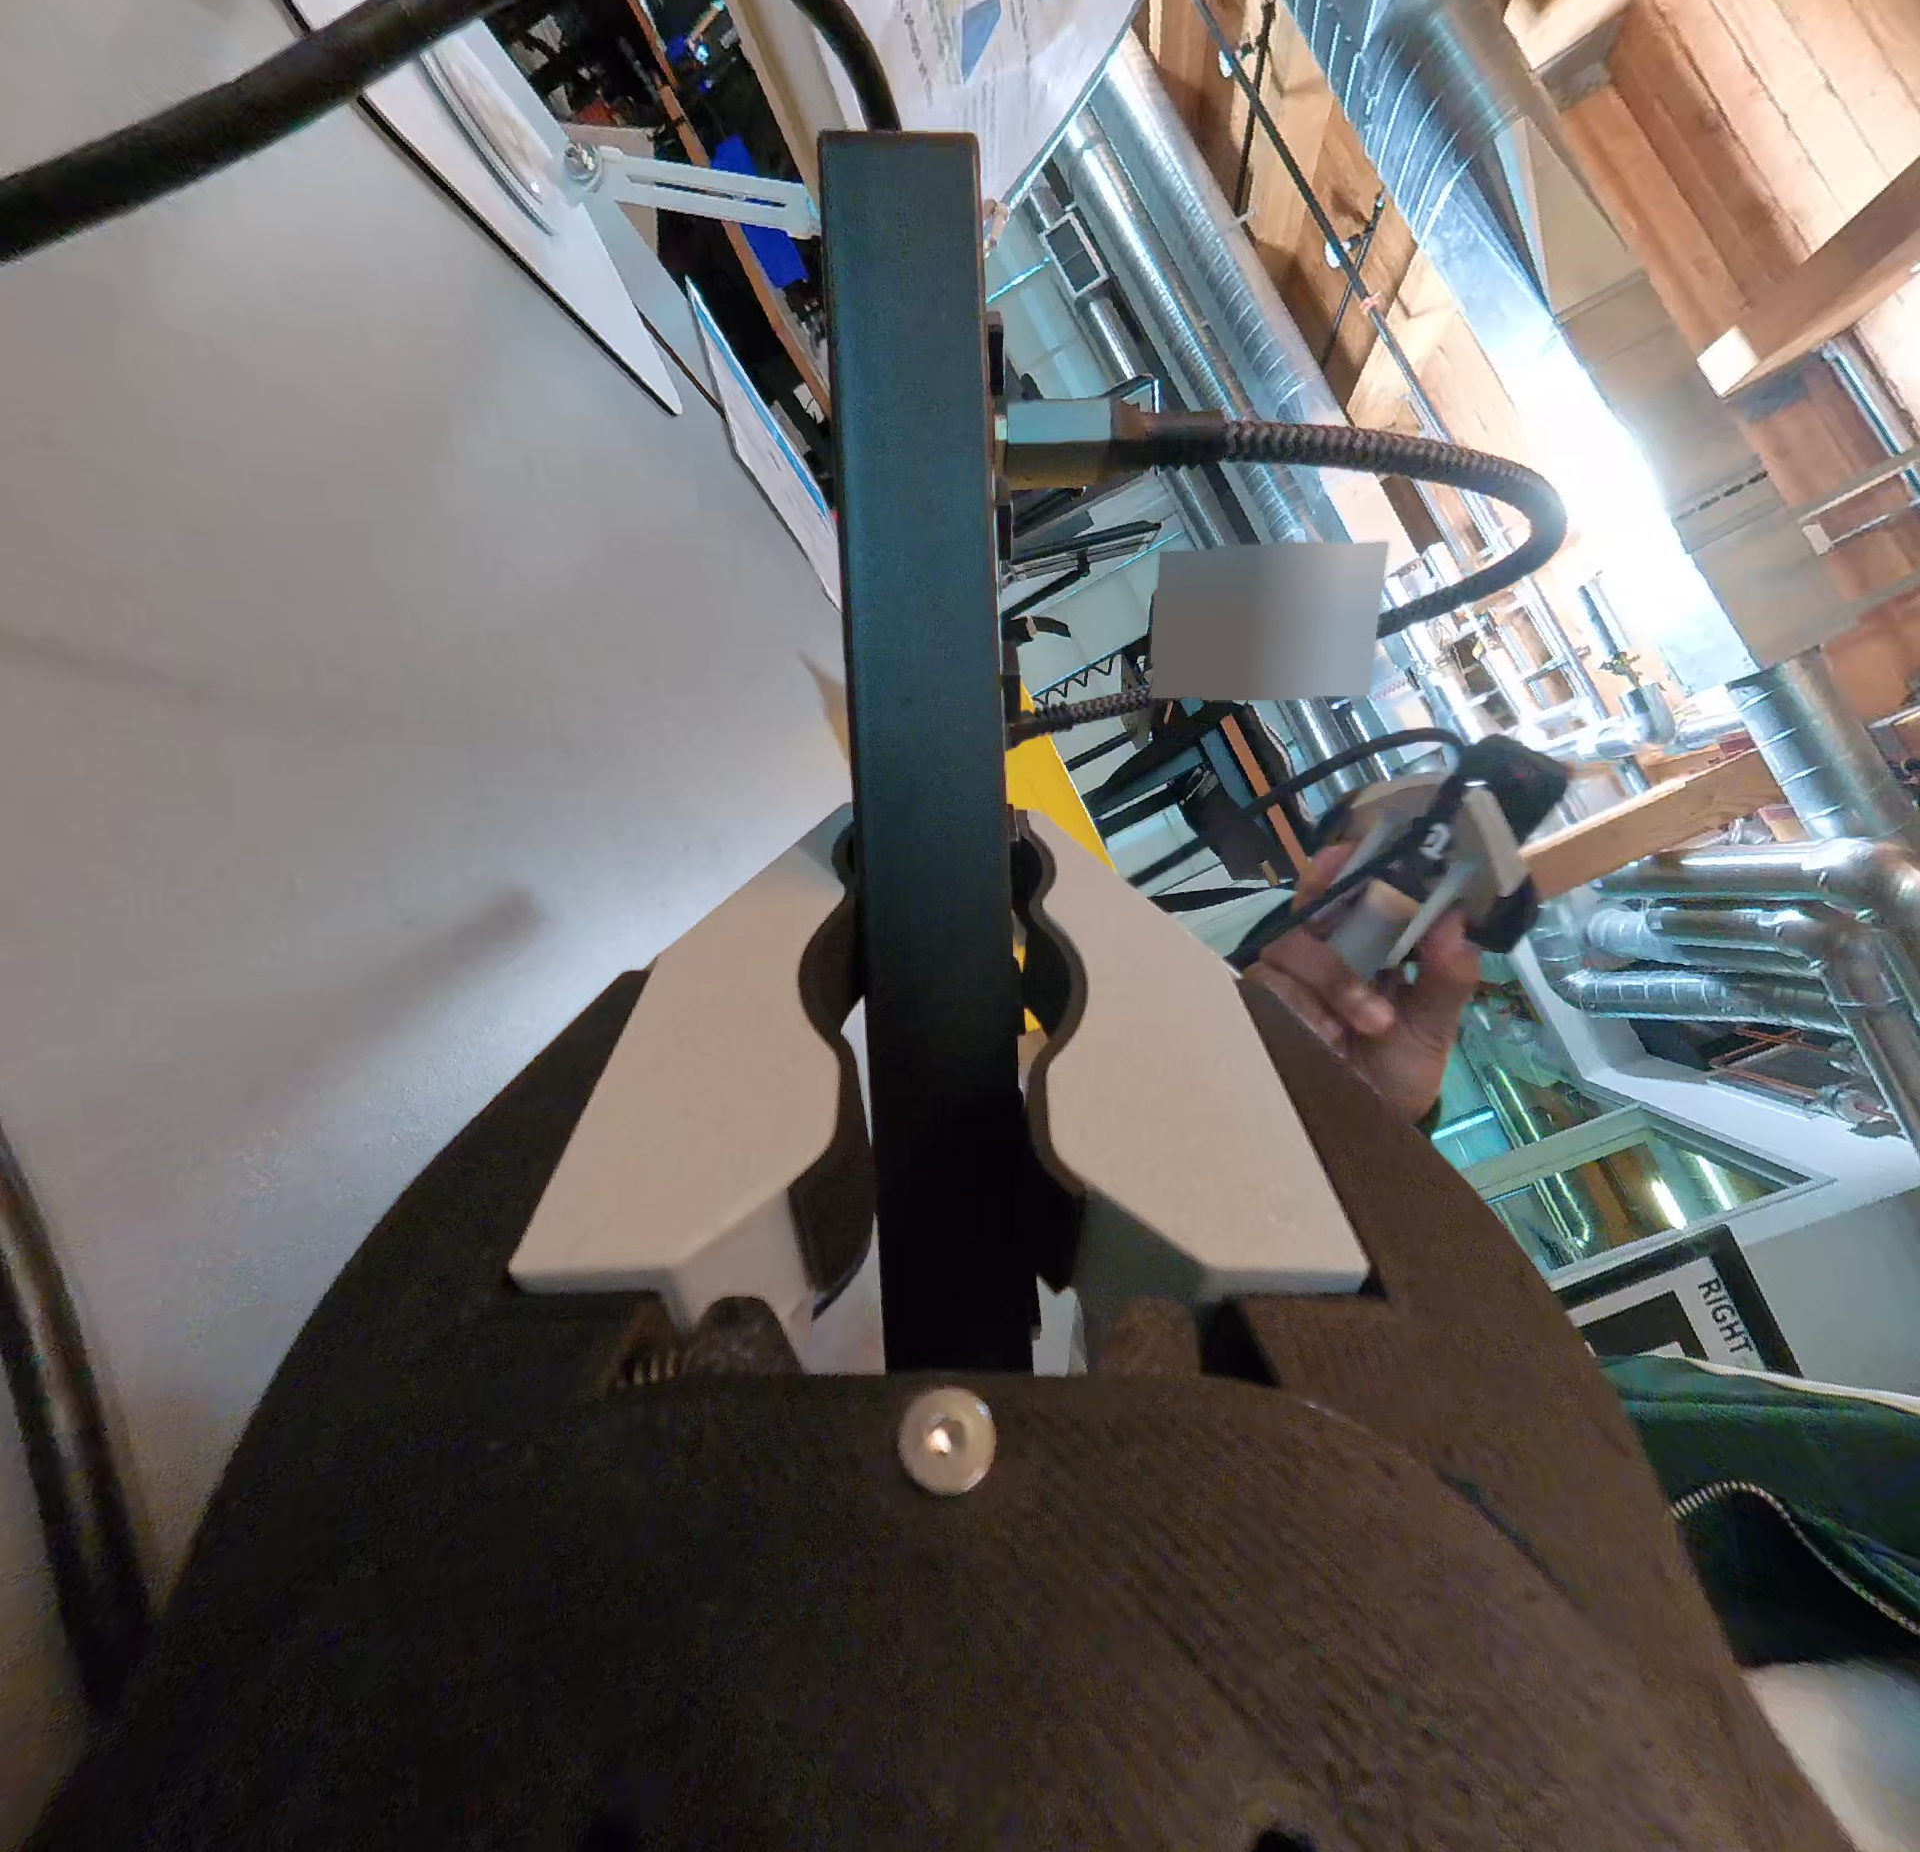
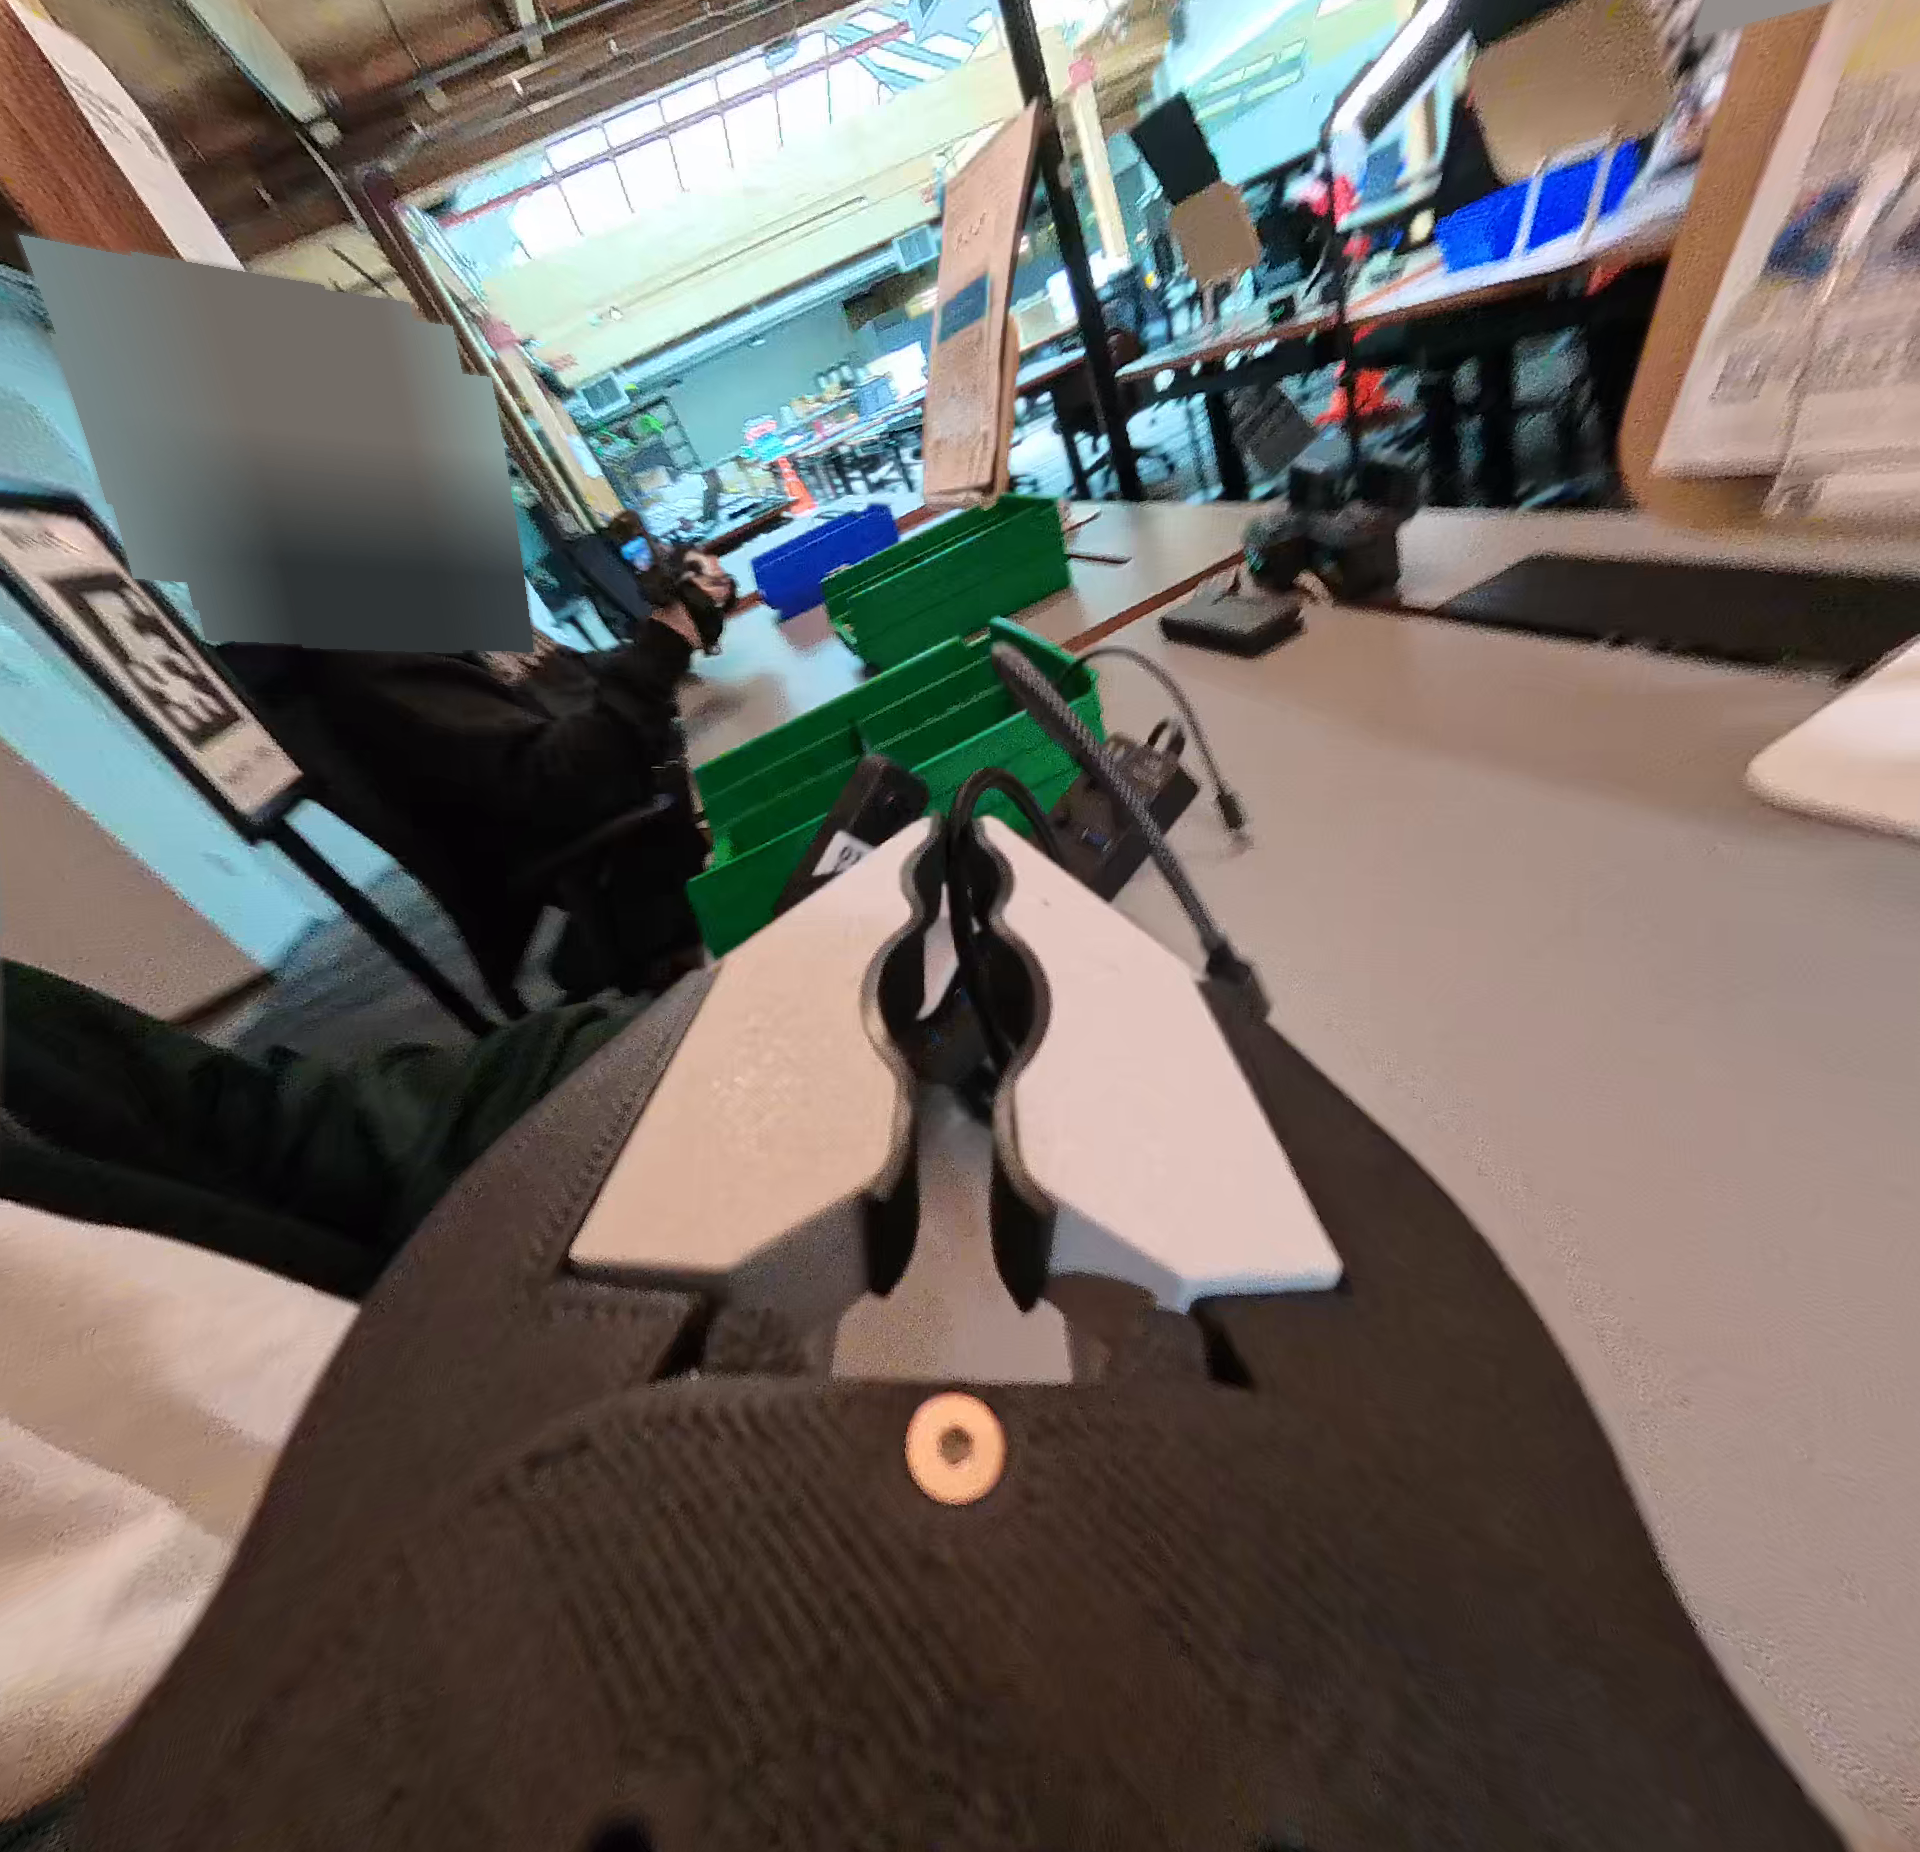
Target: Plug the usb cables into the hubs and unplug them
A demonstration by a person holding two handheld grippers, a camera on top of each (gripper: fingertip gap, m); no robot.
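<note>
In the left wrist view my left gripper (image 1: 935, 857) is shut on a long black USB hub (image 1: 914, 555), held on end. A grey-plugged braided cable (image 1: 1299, 452) is plugged into the hub's right side, and a second braided cable (image 1: 1086, 706) meets it lower down. The right gripper (image 1: 1403, 867) shows farther right, in a hand. In the right wrist view my right gripper (image 2: 961, 846) is shut on a thin black cable (image 2: 971, 815) that loops above the fingertips. A braided cable (image 2: 1101, 763) hangs across just beyond, ending in a plug (image 2: 1236, 971).
A second black hub (image 2: 1127, 815) with a thin lead lies on the grey table (image 2: 1507, 919). Green bins (image 2: 935, 722) stand at the table's left edge, a blue bin (image 2: 821, 555) behind. A person in dark clothing sits at left. The hub's thick black lead (image 1: 416, 15) arcs overhead.
</note>
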